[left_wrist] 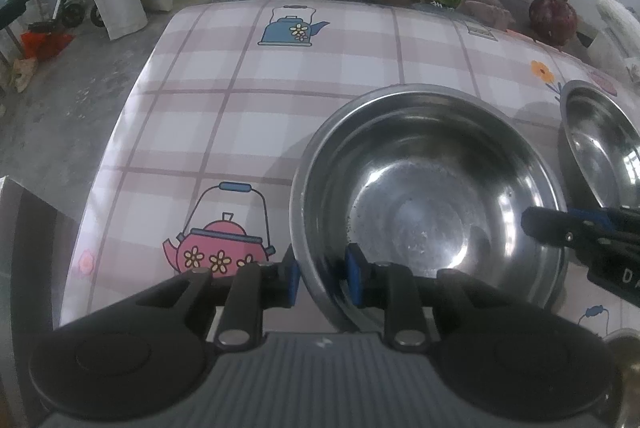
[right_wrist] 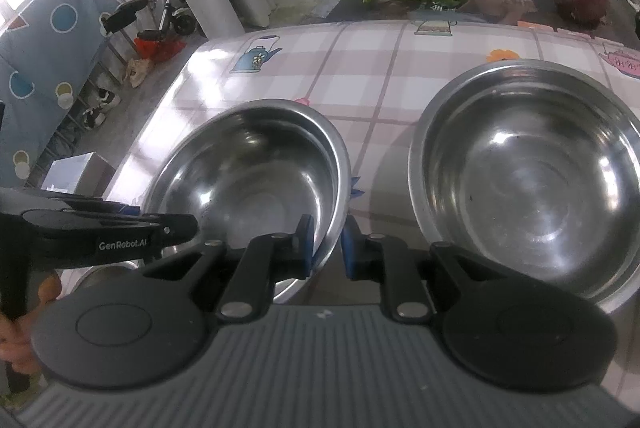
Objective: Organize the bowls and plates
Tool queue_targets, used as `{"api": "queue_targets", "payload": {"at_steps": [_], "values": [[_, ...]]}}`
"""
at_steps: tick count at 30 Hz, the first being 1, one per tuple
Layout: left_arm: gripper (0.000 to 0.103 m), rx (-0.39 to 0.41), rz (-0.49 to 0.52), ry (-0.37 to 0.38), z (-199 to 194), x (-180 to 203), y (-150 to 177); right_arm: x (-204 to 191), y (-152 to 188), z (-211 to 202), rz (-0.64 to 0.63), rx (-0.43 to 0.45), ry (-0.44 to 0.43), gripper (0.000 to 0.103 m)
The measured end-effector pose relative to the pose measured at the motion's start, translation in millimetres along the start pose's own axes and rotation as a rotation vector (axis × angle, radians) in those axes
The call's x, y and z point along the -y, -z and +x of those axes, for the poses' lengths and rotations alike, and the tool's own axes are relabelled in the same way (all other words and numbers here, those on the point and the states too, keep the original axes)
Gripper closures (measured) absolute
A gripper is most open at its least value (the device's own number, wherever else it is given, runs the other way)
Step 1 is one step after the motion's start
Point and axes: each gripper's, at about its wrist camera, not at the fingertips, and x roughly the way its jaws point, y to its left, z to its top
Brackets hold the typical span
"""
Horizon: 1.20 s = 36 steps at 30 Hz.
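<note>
Straddling the rim of 1 round stainless-steel bowl point(left_wrist: 432, 188) on the checked bench point(left_wrist: 240, 108), our left claw point(left_wrist: 322, 278) looks released; our right claw point(right_wrist: 326, 248) clenches the opposite rim. Uneven release could tip it.

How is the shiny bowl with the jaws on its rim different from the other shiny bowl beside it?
The left bowl is deeper with steeper walls; the right bowl looks wider and shallower. The left bowl has the jaws of the left gripper and right gripper astride its rim; the right bowl sits untouched. Both are shiny steel, upright on the checked tablecloth.
</note>
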Motion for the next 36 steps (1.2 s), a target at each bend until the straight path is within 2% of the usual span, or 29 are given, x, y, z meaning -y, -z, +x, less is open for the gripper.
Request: {"api": "queue_targets", "payload": {"at_steps": [36], "values": [[0.078, 0.037, 0.013, -0.025, -23.5, 3.6, -1.8, -4.3, -1.1, -10.4, -0.019, 0.019, 0.007, 0.087]]}}
